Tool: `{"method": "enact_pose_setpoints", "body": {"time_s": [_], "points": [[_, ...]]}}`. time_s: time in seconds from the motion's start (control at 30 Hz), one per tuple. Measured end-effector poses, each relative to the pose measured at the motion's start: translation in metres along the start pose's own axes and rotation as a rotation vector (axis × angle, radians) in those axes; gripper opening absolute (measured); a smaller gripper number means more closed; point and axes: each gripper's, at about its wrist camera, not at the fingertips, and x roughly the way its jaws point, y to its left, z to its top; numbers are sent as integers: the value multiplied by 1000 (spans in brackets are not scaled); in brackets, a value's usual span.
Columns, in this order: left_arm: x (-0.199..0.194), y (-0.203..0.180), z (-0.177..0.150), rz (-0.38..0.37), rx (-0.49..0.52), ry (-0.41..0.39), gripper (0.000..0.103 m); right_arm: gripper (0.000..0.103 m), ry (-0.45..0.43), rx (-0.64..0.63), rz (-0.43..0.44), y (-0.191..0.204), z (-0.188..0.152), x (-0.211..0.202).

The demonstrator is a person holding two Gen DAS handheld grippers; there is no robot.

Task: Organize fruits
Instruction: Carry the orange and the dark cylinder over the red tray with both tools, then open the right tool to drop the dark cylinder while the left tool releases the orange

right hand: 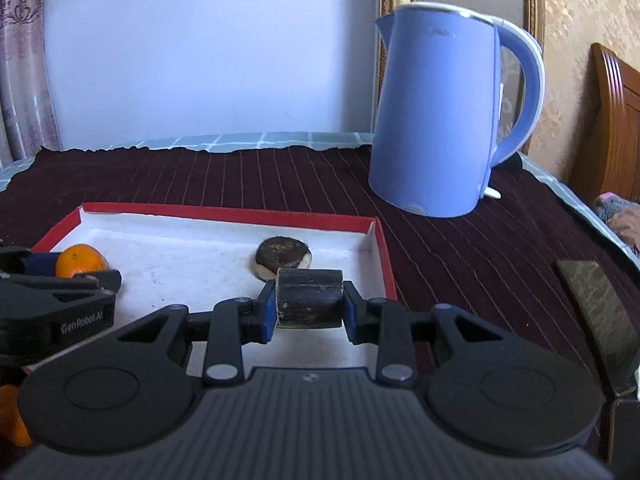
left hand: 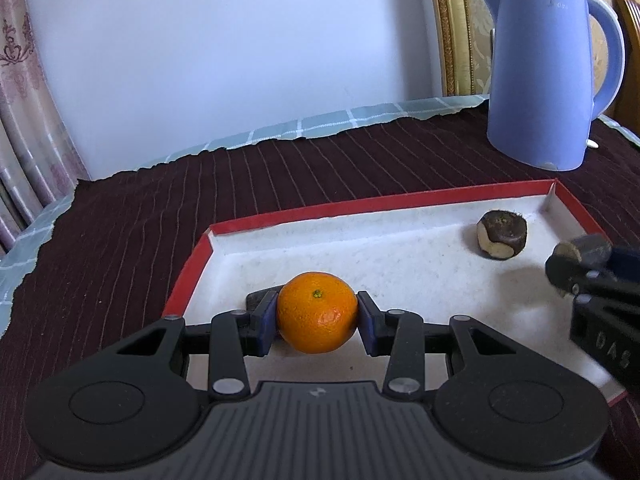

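Observation:
My left gripper is shut on an orange mandarin and holds it just over the near left part of a red-rimmed white tray. My right gripper is shut on a dark brown cylindrical fruit piece, held above the tray's right half. A second dark brown piece with pale patches lies in the tray's far right corner; it also shows in the right wrist view. The right gripper shows at the right edge of the left wrist view, and the left gripper with the mandarin at the left of the right wrist view.
A tall blue electric kettle stands on the dark striped cloth behind the tray's right end. A dark flat slab lies to the right of the tray. Part of another orange fruit shows at the lower left.

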Motion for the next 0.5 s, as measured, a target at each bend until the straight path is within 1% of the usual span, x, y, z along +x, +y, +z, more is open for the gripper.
{"method": "enact_pose_setpoints", "body": {"time_s": [0.1,0.27,0.43,0.5], "points": [[1,-2,2,2,4,-6,40,31,-3,-3,-6,0,0,1],[0,-6,5,7,12,-21,40,44,-24,-9,-14,1,0,-8],[1,-9,7,4,19,-26,40,62,-69,8,-15,-2,-10,-31],[2,-11,8,3,21,-26,40,62,-78,22,-7,-4,-16,-40]]}}
